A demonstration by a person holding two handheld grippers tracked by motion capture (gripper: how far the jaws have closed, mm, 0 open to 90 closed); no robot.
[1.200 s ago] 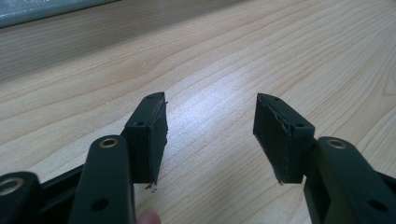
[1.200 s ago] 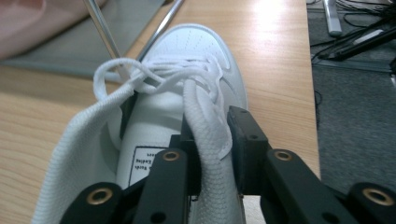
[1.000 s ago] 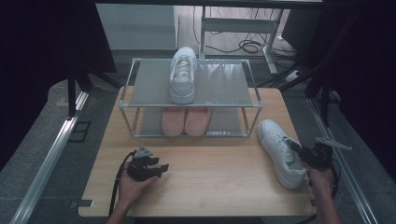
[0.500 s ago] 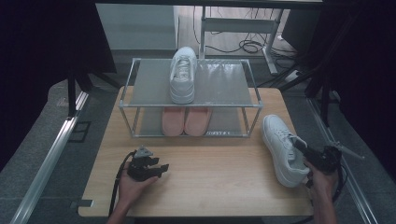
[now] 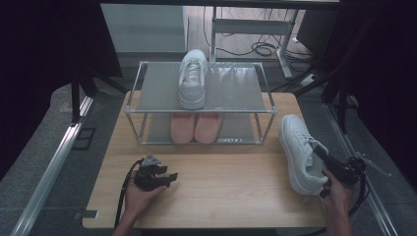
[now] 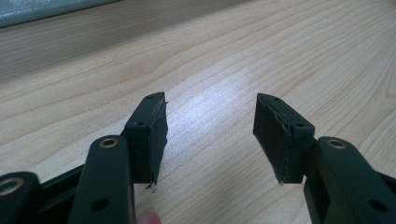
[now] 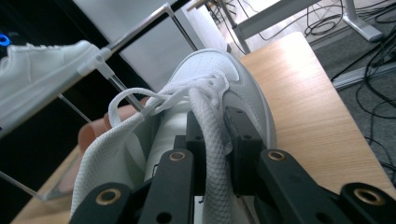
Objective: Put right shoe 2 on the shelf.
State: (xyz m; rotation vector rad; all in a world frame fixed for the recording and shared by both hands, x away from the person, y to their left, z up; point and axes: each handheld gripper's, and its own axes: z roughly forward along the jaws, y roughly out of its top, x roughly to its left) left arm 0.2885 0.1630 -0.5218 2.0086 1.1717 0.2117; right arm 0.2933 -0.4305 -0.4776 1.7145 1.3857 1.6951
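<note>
A white sneaker [image 5: 296,145] is at the right of the wooden table [image 5: 231,182], toe toward the rack. My right gripper [image 5: 318,150] is shut on its heel-side collar. In the right gripper view the jaws pinch the white mesh wall of the sneaker [image 7: 233,79] at my right gripper [image 7: 215,135]. My left gripper [image 5: 169,178] lies low on the table at front left, held by a hand. It is open, and in the left gripper view only bare wood shows between the pads of my left gripper [image 6: 210,126]. A matching white sneaker [image 5: 192,78] stands on the rack's top shelf.
A metal-framed two-level rack [image 5: 236,88] stands at the back of the table. A pair of pink shoes [image 5: 196,127] sits on its lower level. Cables and desk legs lie on the floor beyond. The table's right edge runs close by the held sneaker.
The right gripper and the held sneaker have shifted a little toward the rack. The left gripper has stayed where it was.
</note>
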